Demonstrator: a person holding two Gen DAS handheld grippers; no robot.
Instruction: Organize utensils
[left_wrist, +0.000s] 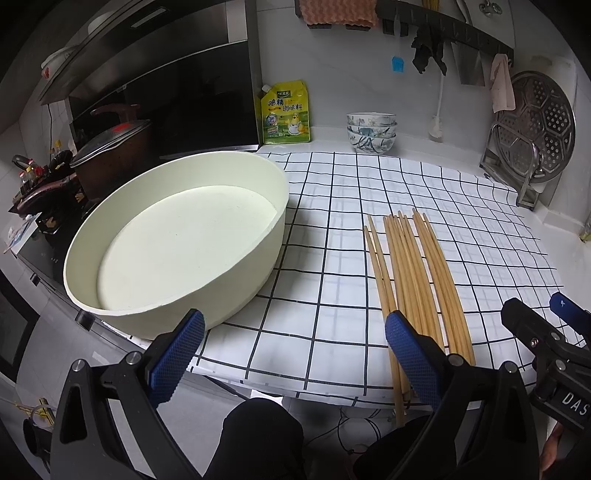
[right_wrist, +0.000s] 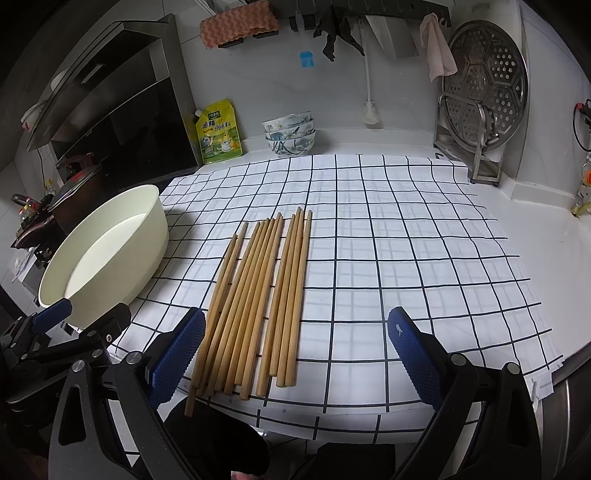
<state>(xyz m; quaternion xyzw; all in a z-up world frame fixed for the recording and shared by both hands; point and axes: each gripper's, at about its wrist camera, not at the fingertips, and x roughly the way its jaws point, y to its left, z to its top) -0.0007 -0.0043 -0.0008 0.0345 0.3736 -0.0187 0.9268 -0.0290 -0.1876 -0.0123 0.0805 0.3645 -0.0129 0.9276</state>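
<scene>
Several wooden chopsticks (right_wrist: 258, 295) lie side by side on a white checked cloth (right_wrist: 388, 240), near ends at the counter's front edge; they also show in the left wrist view (left_wrist: 413, 273). A round cream basin (left_wrist: 177, 243), empty, stands left of them and shows in the right wrist view (right_wrist: 110, 254). My left gripper (left_wrist: 295, 332) is open and empty above the front edge, between basin and chopsticks. My right gripper (right_wrist: 295, 332) is open and empty, just short of the chopsticks' near ends. It shows at the right in the left wrist view (left_wrist: 532, 314).
A yellow seasoning pouch (right_wrist: 219, 134) and stacked patterned bowls (right_wrist: 290, 134) stand at the back wall. A metal steamer plate (right_wrist: 484, 85) leans in a rack at the back right. A lidded pot (left_wrist: 110, 151) sits on the stove to the left.
</scene>
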